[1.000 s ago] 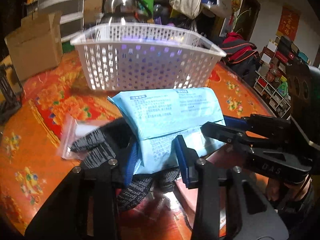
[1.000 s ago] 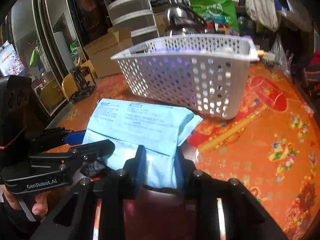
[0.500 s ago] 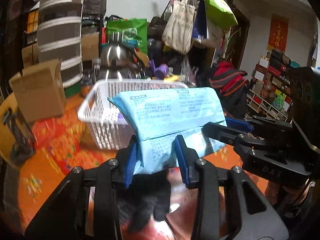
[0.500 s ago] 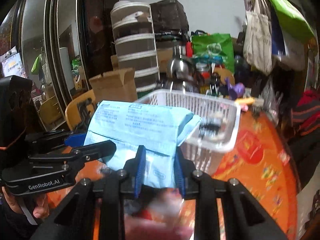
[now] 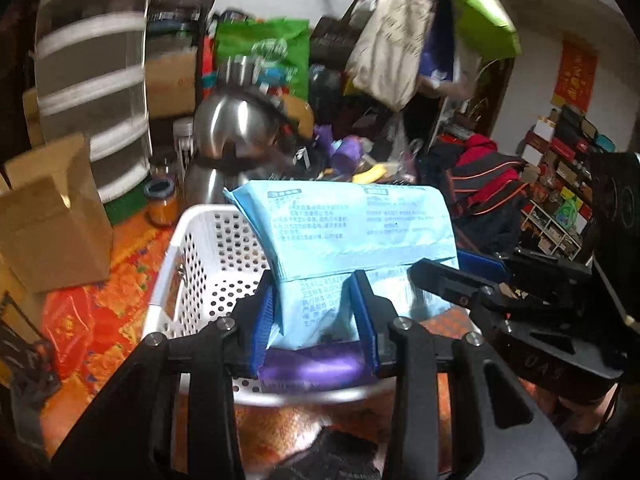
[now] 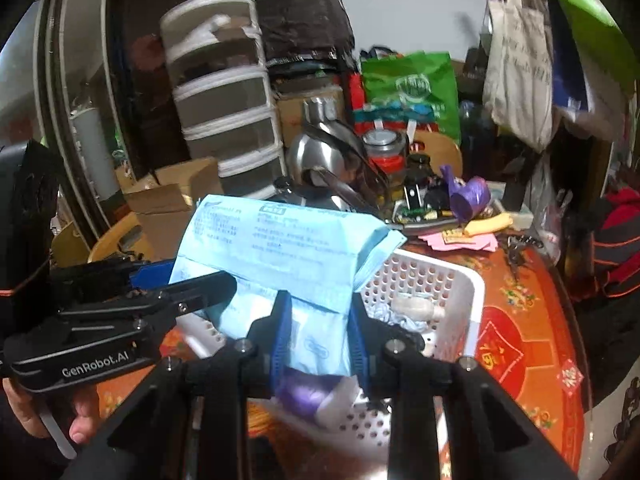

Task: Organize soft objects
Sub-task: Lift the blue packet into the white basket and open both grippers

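Pale-blue soft pack (image 5: 344,236), printed with small text, is held in the air between my two grippers, above the near half of the white perforated basket (image 5: 208,256). My left gripper (image 5: 316,316) has its blue pads clamped on the pack's lower left end; in the left wrist view the pack fills the centre and the basket's open interior lies at 9 o'clock from it. My right gripper (image 6: 318,332) is likewise closed on the pack's lower right end (image 6: 316,340); in the right wrist view the basket's rim (image 6: 444,264) shows at 3 o'clock from the pack. Each gripper appears in the other's view: the right one (image 5: 460,276) at 3 o'clock, the left one (image 6: 160,292) at 9 o'clock, with a hand (image 6: 52,416) under it. A purple item (image 5: 316,364) lies in the basket directly below the pack. The basket stands on an orange floral tablecloth (image 6: 516,344). A steel kettle (image 5: 232,140) stands beyond the basket at 12 o'clock.
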